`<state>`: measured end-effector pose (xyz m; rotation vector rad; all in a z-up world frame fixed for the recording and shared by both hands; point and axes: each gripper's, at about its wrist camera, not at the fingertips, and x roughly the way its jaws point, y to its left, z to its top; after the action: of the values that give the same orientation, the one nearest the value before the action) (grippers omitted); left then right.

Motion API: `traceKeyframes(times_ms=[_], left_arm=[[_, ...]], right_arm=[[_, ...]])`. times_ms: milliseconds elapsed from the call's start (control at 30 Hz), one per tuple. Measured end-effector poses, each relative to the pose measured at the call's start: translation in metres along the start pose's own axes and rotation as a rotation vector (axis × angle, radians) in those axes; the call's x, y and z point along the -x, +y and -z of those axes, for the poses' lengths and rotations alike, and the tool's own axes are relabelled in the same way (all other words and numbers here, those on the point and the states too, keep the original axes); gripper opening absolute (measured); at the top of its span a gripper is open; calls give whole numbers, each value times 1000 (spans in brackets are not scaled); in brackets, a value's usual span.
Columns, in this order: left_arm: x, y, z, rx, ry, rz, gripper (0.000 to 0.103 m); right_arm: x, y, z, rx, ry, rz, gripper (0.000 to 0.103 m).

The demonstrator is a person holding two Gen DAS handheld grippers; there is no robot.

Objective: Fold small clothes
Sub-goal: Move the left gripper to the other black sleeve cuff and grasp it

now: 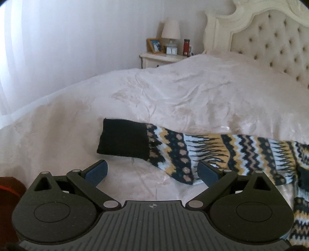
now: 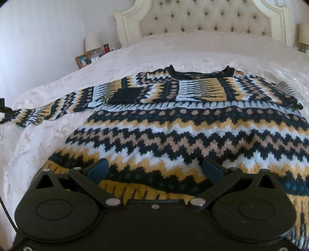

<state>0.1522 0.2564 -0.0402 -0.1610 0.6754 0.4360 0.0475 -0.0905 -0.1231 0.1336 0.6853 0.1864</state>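
Note:
A knitted sweater (image 2: 173, 123) with navy, yellow, tan and white zigzag bands lies flat on the bed, neck toward the headboard. Its right sleeve is folded across the chest, black cuff (image 2: 123, 95) on top. Its left sleeve (image 1: 212, 152) stretches out sideways, ending in a black cuff (image 1: 123, 140). My left gripper (image 1: 152, 170) is open and empty, just in front of that sleeve near the cuff. My right gripper (image 2: 155, 170) is open and empty, low over the sweater's hem.
The bed has a pale pink cover (image 1: 173, 92) and a tufted cream headboard (image 2: 208, 17). A nightstand (image 1: 158, 58) by the wall carries a lamp, a photo frame and a red bottle. A red-brown object (image 1: 7, 191) sits at the left edge.

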Motion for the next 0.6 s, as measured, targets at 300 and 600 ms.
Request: traceKeyframes(times_ms=[300,600], left_arm=[[-31,32,-4,192,44,46,100],[-45,37,-13,217,41,46,94]], right_arm=[[25,18,-18,-18,-99,-191,103],[29,34,-53,4,-115,-412,103]])
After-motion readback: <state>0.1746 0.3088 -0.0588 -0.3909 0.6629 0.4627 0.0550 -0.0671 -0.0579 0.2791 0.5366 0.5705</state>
